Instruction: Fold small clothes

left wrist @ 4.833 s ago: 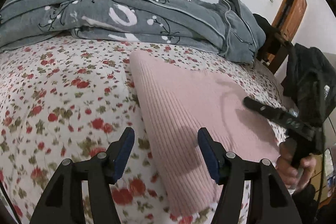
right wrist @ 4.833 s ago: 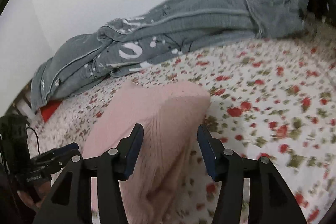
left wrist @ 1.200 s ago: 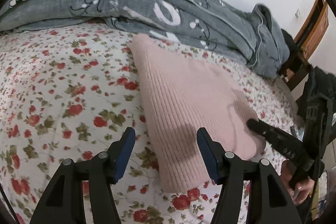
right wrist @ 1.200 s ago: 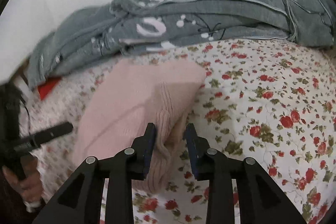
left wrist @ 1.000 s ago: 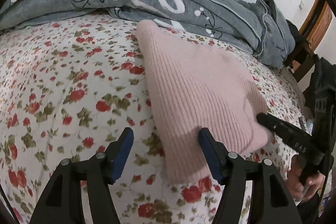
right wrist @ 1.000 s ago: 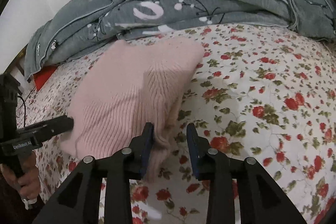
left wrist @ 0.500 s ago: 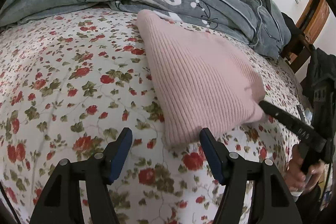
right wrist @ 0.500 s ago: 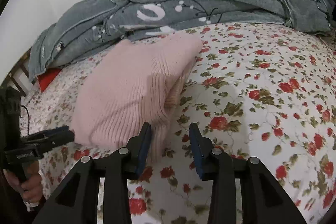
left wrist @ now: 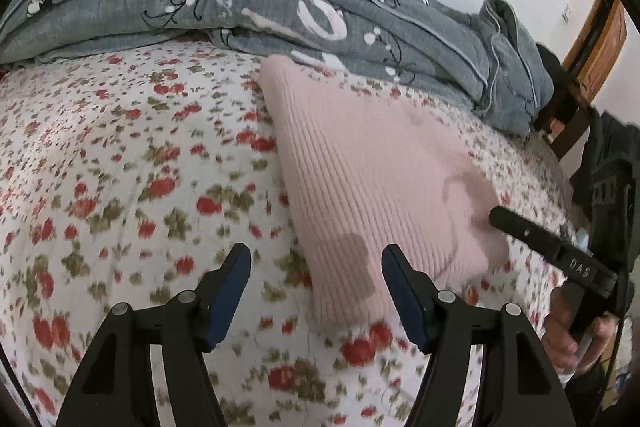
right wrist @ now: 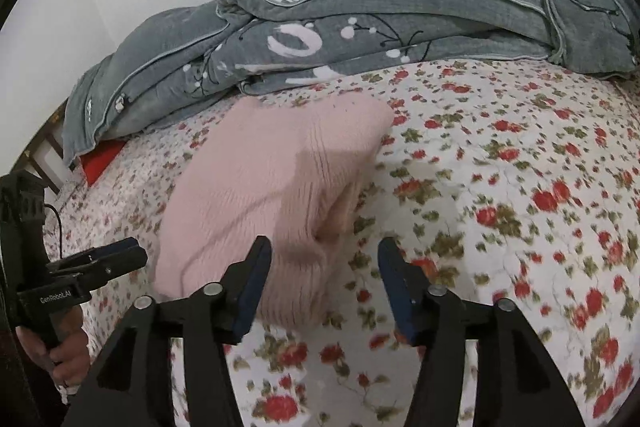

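A folded pink ribbed knit garment (left wrist: 372,183) lies on the floral bedsheet (left wrist: 120,187); it also shows in the right wrist view (right wrist: 272,187). My left gripper (left wrist: 316,291) is open and empty, just short of the garment's near corner. My right gripper (right wrist: 324,283) is open and empty, its jaws standing wide at the garment's near folded end. The right gripper's finger (left wrist: 540,239) shows at the garment's right edge in the left wrist view. The left gripper (right wrist: 100,263) shows at the garment's left side in the right wrist view.
A bunched grey quilt (left wrist: 248,11) lies along the far side of the bed, just behind the garment; it also shows in the right wrist view (right wrist: 360,27). A wooden chair (left wrist: 592,55) and dark clothing (left wrist: 612,163) stand at the right. A red item (right wrist: 100,161) lies at the bed's left edge.
My right gripper has opened wide and let go of the garment's folded end. The garment now lies flat and folded. Both grippers have drawn back slightly.
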`<state>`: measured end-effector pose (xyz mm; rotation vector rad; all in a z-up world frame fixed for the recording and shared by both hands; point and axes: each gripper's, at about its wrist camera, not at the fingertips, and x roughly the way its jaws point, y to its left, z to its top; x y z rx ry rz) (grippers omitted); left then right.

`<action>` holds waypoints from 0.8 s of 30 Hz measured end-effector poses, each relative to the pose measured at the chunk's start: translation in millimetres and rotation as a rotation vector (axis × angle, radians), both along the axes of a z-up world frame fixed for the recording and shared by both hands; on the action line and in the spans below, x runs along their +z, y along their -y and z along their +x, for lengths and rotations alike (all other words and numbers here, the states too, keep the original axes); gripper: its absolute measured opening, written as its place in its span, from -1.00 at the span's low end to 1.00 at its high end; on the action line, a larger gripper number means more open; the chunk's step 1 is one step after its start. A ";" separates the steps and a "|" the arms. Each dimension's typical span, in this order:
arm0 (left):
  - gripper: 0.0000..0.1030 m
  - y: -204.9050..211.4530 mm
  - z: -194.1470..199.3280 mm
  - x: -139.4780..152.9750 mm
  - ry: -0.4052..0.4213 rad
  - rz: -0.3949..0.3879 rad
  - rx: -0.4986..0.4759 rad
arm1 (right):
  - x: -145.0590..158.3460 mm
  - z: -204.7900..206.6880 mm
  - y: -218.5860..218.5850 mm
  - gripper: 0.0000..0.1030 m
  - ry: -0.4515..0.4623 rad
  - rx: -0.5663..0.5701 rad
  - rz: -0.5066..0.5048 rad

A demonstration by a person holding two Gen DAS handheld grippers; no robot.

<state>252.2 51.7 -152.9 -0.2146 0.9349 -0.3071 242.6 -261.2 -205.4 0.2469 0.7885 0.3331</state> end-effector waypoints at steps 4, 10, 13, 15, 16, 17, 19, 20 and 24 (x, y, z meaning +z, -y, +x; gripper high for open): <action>0.30 -0.2 25.2 -0.1 -0.013 -0.050 0.015 | -2.0 19.3 -6.2 0.20 -0.015 0.002 0.023; 0.30 2.6 63.4 -7.9 -0.038 -0.127 0.023 | -24.6 53.8 -9.7 0.20 -0.100 -0.004 0.074; 0.27 10.2 76.2 -16.9 -0.053 -0.102 0.009 | -36.5 68.7 -9.9 0.23 -0.144 0.011 0.105; 0.28 14.6 82.2 -24.0 -0.059 -0.108 -0.012 | -40.0 75.3 -11.1 0.24 -0.153 0.023 0.118; 0.28 16.5 85.1 -27.7 -0.065 -0.108 -0.017 | -41.1 79.5 -12.6 0.24 -0.158 0.029 0.118; 0.28 18.5 87.9 -31.0 -0.070 -0.111 -0.019 | -41.7 81.7 -13.0 0.24 -0.161 0.033 0.119; 0.23 21.0 91.6 -34.0 -0.067 -0.111 -0.019 | -43.3 90.4 -15.4 0.25 -0.172 0.043 0.130; 0.21 22.3 92.9 -34.3 -0.064 -0.107 -0.020 | -43.5 93.4 -15.9 0.25 -0.176 0.048 0.134; -0.11 23.6 94.6 -31.7 -0.043 -0.100 -0.023 | -46.0 99.7 -16.0 0.01 -0.172 0.073 0.186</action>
